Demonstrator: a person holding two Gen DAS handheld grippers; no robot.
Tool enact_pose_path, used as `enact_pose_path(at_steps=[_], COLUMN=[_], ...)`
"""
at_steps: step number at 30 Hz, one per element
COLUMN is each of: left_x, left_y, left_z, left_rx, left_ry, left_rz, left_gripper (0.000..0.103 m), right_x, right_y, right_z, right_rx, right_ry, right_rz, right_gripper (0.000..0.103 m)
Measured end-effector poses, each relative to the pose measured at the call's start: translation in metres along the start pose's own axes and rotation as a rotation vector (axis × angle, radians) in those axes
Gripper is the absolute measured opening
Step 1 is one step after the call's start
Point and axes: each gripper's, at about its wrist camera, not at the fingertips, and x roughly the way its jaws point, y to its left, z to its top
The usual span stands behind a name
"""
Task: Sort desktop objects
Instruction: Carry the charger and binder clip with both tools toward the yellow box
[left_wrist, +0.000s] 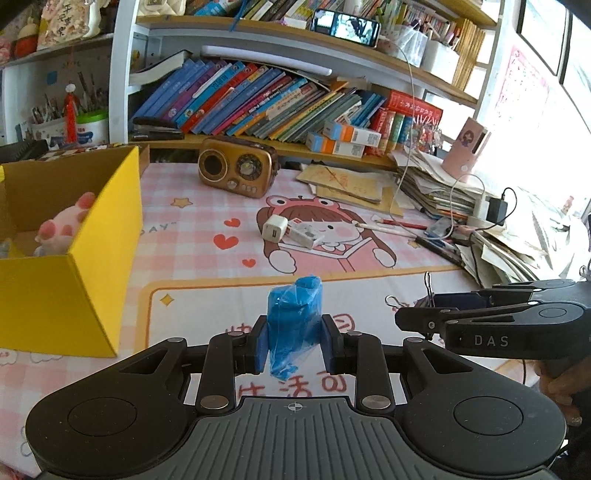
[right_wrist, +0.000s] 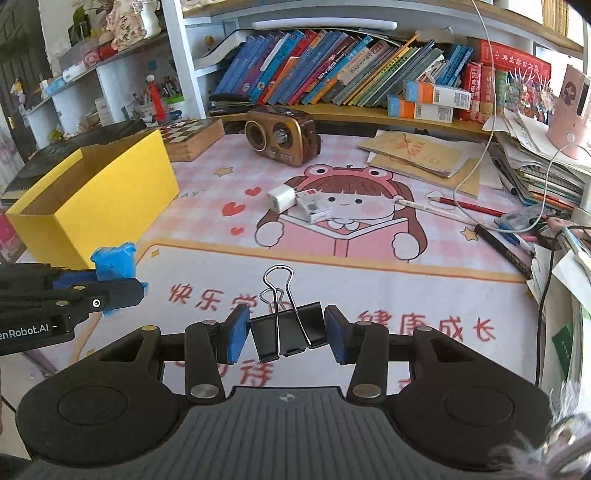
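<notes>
Left gripper (left_wrist: 294, 343) is clamped on a crumpled blue plastic-wrapped lump (left_wrist: 294, 325), held above the pink cartoon desk mat (left_wrist: 207, 236), just right of the open yellow cardboard box (left_wrist: 92, 258). Right gripper (right_wrist: 286, 334) pinches a black metal binder clip (right_wrist: 286, 328) nearby, wire handles up.

Box (right_wrist: 110, 206) at bench (right_wrist: 369, 280) left; plush toy (left_wrist: 62, 229) in it. Radio (right_wrist: 282, 138) behind centre, before book shelf (right_wrist: 332, 107). Charger (right_wrist: 282, 197) mid-bench, touching small carton (right_wrist: 314, 208) on its right. Pencils (right_wrist: 465, 206), paper stacks (right_wrist: 535, 170) right.

Pink plush toy (left_wrist: 62, 229) half hidden behind yellow box (left_wrist: 74, 291) wall.
</notes>
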Motion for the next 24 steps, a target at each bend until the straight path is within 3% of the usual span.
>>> enact_pose_path(at_steps=[13, 24], left_x=[-0.047, -0.093], left_y=[0.034, 0.066], left_z=[-0.027, -0.053], left_rx=[-0.002, 0.015], left_ry=[0.011, 0.011], left_rz=[-0.04, -0.028], left_gripper=[0.028, 0.028], right_x=[-0.022, -0.03], right_y=[0.061, 0.121], right_z=[-0.028, -0.053], right_rx=[0.01, 0.008], right_ry=[0.011, 0.01], right_rz=[-0.012, 0.014], right_gripper=[0.042, 0.042])
